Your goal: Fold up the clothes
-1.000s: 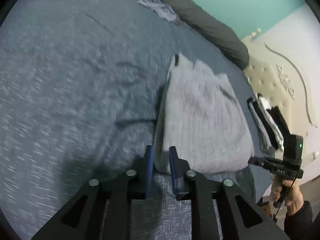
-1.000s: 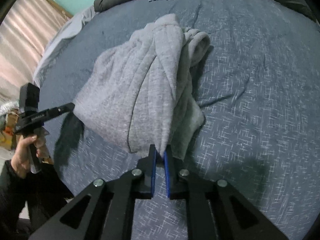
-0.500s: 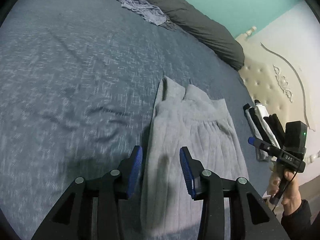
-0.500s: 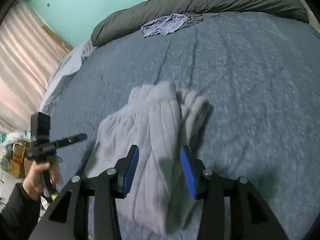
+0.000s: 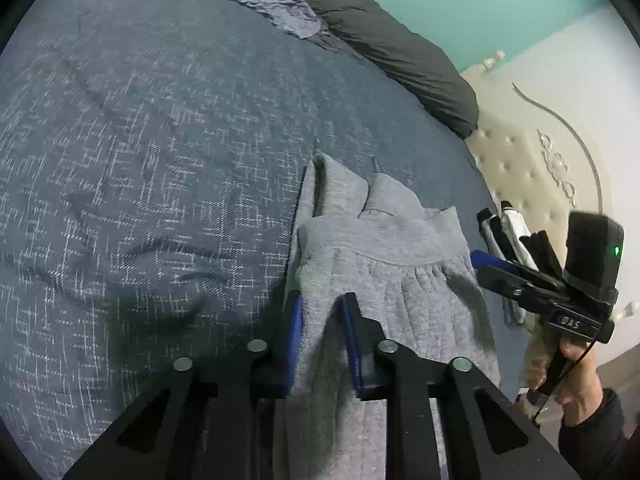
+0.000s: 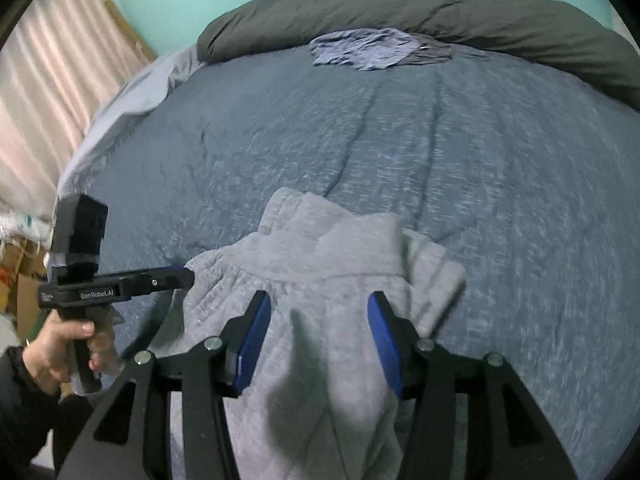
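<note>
One folded grey garment [image 5: 384, 276] lies on the blue bedspread [image 5: 152, 152], low in both wrist views and toward the bed's near edge; its waistband end points to 12 o'clock in the right wrist view. One crumpled blue-violet cloth [image 6: 368, 52] sits far off at 12 o'clock, against one long dark duvet roll [image 6: 440, 16] along the far side of the bed. Two grippers are in play. The left gripper [image 5: 320, 340] has its blue-padded fingers [image 5: 295, 332] part way apart, straddling a raised fold of the grey fabric; cloth lies between the pads, but whether it is pinched cannot be told. The right gripper [image 6: 318, 342] is spread wide over the garment, its pads [image 6: 254, 340] resting on or just above the cloth, with nothing clamped between them. In the left wrist view the other gripper shows at 3 o'clock beside the garment's edge, and just behind it lies a small stack of dark and white folded items [image 5: 516, 236], their count unclear, before one cream tufted headboard [image 5: 532, 168].
</note>
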`<state>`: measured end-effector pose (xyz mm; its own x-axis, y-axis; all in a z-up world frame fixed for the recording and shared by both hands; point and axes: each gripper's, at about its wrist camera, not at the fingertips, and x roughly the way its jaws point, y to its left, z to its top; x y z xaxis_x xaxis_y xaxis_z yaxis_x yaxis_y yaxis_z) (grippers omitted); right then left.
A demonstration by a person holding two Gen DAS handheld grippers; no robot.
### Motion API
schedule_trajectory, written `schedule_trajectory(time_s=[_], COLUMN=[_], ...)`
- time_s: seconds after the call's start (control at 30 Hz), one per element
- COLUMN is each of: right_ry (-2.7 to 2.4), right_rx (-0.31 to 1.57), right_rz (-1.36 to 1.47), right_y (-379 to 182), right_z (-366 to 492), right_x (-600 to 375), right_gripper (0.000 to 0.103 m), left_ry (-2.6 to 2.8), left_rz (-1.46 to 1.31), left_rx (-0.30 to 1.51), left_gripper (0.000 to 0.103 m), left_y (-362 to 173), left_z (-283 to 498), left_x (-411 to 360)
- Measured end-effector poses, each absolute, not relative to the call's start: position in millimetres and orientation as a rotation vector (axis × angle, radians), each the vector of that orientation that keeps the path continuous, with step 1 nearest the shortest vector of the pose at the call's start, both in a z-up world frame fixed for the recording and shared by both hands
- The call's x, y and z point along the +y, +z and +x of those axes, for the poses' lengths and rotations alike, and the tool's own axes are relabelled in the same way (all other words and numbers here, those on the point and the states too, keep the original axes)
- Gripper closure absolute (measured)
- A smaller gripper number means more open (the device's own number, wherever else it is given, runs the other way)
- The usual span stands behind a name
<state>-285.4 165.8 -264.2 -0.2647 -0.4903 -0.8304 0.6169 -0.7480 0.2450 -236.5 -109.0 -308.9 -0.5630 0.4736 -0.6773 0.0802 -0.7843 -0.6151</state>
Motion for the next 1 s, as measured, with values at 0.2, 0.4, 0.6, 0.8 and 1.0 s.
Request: schedule_trajectory(time_s=[0.2,0.4,0.6,0.8,1.0], right_ry=[-2.041,-2.068,-2.149,-2.228,-2.243], right_rx=[0.33,0.387,0.301,0.128,0.044], right_rz=[1.362,1.317,1.171,1.168,1.312], right_y=[-291.8,-291.5,-252.9,-241.2,-274.8], right_z=[-292.5,-285.6,-273.2,-284.3,-289.3], right_x=[141.6,144.7,168.4,214.5,236.5], right_gripper=[0.052,0.095,0.098,0.098,0.098], left_ry=[2.437,2.459,2.471,2.45,2.43], left_rz=[-1.301,-1.272,-1.195,-1.197,-1.264], left_rx=[-0.893,-0.859,-0.831,-0.798,-0.844], left_gripper=[0.09,0.094,0.094,0.089,0.068], left_y=[-306.4,-295.5,-270.2,-258.2,-271.6], left_z=[-236.3,-232.7,-232.1,-246.8,-261.0], left_x=[-107.3,-104.2,-99.1,-78.5,-80.7])
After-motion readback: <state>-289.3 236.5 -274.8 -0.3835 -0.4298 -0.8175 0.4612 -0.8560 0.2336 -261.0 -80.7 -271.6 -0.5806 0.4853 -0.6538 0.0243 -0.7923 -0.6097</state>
